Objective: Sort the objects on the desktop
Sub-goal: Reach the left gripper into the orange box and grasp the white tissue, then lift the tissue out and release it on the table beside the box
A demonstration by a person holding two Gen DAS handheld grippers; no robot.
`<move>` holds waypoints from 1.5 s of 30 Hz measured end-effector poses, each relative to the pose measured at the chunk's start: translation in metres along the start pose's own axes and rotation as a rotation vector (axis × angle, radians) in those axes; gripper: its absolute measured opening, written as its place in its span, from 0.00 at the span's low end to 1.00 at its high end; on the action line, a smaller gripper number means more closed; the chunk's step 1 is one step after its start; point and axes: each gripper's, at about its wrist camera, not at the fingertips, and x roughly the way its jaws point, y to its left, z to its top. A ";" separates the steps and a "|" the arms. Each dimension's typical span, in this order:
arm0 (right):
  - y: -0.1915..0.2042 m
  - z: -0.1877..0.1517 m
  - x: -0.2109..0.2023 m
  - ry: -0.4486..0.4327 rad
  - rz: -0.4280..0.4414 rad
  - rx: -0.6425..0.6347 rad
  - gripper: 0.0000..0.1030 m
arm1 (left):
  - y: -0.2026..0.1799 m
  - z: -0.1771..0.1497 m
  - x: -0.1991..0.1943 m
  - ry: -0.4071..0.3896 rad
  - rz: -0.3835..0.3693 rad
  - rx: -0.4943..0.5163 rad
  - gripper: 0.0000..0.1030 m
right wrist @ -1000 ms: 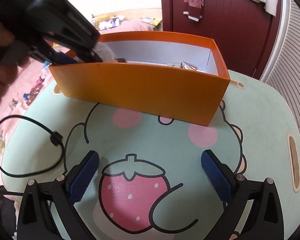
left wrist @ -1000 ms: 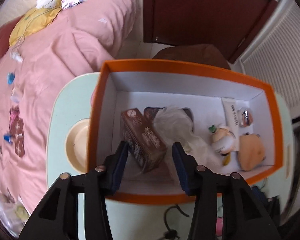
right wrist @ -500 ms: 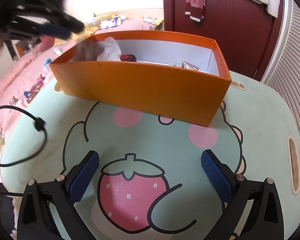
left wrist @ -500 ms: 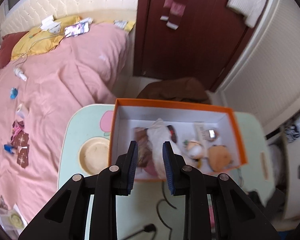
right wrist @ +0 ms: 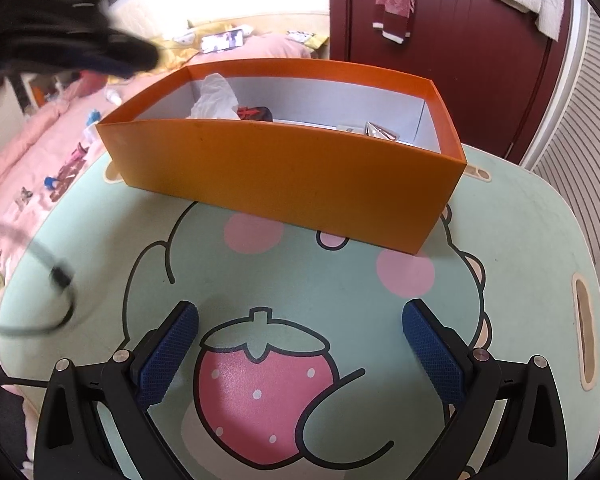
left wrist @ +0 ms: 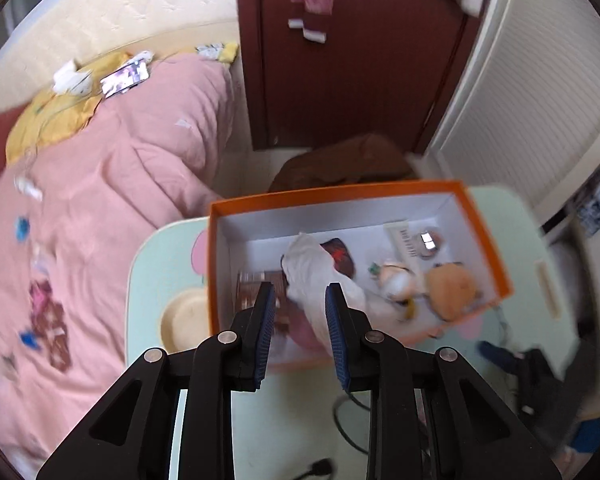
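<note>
Left wrist view, left to right. Round cream dish [left wrist: 183, 320] sits on the counter [left wrist: 155, 264] at lower left, just beside the orange box [left wrist: 488, 236]. Inside the box: a brown carton [left wrist: 251, 286] at its left end, white crumpled tissue [left wrist: 312, 268] beside it and partly over a dark pouch [left wrist: 340, 254], then a small figurine [left wrist: 396, 280], an orange plush [left wrist: 452, 284] and a white tube [left wrist: 400, 236] at the right end. The loose objects lie gathered in one container, which fits a sort at a late stage.

Left gripper [left wrist: 300, 312] hangs above the box's near wall, lower centre of frame; jaws part-open with nothing between them. A black cable [left wrist: 348, 420] lies on the counter below.

Right wrist view: cable end [right wrist: 61, 280] blurred at left edge. Right gripper [right wrist: 300, 344] hovers low over the strawberry print [right wrist: 263, 392], jaws spread wide and empty, well clear of the box, likely parked out of the way.
</note>
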 end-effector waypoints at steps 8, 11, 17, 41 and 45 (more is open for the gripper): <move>-0.018 -0.009 -0.010 -0.007 0.007 0.004 0.99 | -0.017 0.013 0.065 0.262 -0.092 -0.049 0.50; -0.024 -0.012 -0.014 -0.007 0.007 0.002 0.99 | -0.022 0.014 0.063 0.230 -0.089 -0.018 0.31; -0.038 -0.019 -0.024 -0.009 0.011 0.002 0.99 | -0.011 0.019 0.023 0.125 -0.108 -0.065 0.17; 0.013 0.010 0.006 0.014 0.000 -0.001 0.99 | 0.006 -0.105 0.005 -0.002 -0.197 -0.195 0.60; 0.012 0.011 0.004 0.014 0.003 0.008 0.99 | 0.023 -0.113 -0.008 -0.141 -0.227 -0.246 0.78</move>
